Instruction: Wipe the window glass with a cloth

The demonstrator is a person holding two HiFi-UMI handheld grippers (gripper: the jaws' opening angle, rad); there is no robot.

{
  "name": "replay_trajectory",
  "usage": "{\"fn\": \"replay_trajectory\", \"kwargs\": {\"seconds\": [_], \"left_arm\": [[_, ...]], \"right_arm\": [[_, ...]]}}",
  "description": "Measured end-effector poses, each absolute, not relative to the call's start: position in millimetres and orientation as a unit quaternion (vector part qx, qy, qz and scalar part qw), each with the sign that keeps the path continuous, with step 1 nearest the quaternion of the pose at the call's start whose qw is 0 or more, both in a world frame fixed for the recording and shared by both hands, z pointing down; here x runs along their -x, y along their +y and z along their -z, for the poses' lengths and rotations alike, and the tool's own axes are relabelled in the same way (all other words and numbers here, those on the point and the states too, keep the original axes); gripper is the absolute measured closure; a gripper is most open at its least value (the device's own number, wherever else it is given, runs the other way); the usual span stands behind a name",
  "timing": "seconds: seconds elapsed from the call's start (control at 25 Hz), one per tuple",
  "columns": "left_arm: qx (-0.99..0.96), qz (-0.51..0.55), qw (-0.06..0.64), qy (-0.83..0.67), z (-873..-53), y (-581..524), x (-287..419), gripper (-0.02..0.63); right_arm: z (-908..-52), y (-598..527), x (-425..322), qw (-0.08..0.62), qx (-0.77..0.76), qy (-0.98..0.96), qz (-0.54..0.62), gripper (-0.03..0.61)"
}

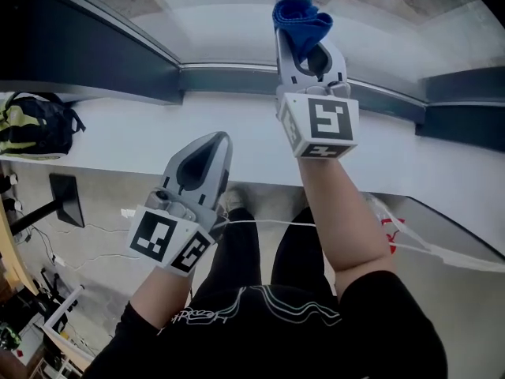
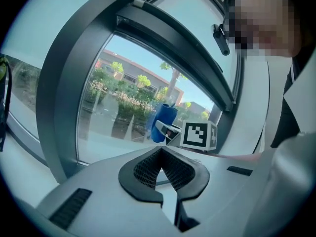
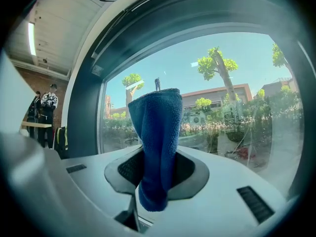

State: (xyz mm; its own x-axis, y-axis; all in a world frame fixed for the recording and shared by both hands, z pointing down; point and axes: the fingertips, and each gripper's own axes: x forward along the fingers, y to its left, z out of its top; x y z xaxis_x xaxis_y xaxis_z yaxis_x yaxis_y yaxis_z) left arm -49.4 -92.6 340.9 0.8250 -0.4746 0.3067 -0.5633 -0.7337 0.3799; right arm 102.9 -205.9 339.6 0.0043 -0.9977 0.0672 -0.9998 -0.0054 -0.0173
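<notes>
**Surroundings.** Window glass (image 1: pixel 229 10), far side of the scene, with trees and low buildings beyond it. A dark frame (image 1: pixel 102 65) borders it on the left and along its bottom edge. A white sill (image 1: pixel 142 136) runs left to right, near of the frame. A green-and-black backpack (image 1: pixel 31 125) lies at the far left, well apart from both grippers. Below the sill are the person's legs in black, and floor with cables and a dark stand on the left. In the right gripper view, two people (image 3: pixel 45 110) stand at the left, well back from the window.

**Right gripper** (image 1: pixel 306 36). Raised at the right, over the frame's bottom bar, with its marker cube (image 1: pixel 318 125) on the near side. Jaws clamped on the cloth.

**Cloth** (image 3: pixel 158 142). Blue terry, bunched into a narrow roll and held about mid-length. Its long axis runs along the jaws. The folded, rounded end points far, towards the glass, and a short tail hangs on the near side of the pads. In the head view the cloth (image 1: pixel 300 16) lies over the lower glass, right of centre. Whether it touches the pane cannot be told.

**Left gripper** (image 1: pixel 218 139). Lower and to the left, over the sill, apart from the glass. Jaws together with nothing between them.
</notes>
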Motion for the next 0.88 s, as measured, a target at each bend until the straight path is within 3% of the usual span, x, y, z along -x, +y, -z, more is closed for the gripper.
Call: {"fn": "replay_trajectory", "kwargs": {"seconds": [0.88], "left_arm": [[-0.938,-0.095,0.248,-0.223,-352,-12,-163,0.611]], "right_arm": [[-354,-101,-310,0.041,-0.731,-0.681,-0.035,0.485]]}}
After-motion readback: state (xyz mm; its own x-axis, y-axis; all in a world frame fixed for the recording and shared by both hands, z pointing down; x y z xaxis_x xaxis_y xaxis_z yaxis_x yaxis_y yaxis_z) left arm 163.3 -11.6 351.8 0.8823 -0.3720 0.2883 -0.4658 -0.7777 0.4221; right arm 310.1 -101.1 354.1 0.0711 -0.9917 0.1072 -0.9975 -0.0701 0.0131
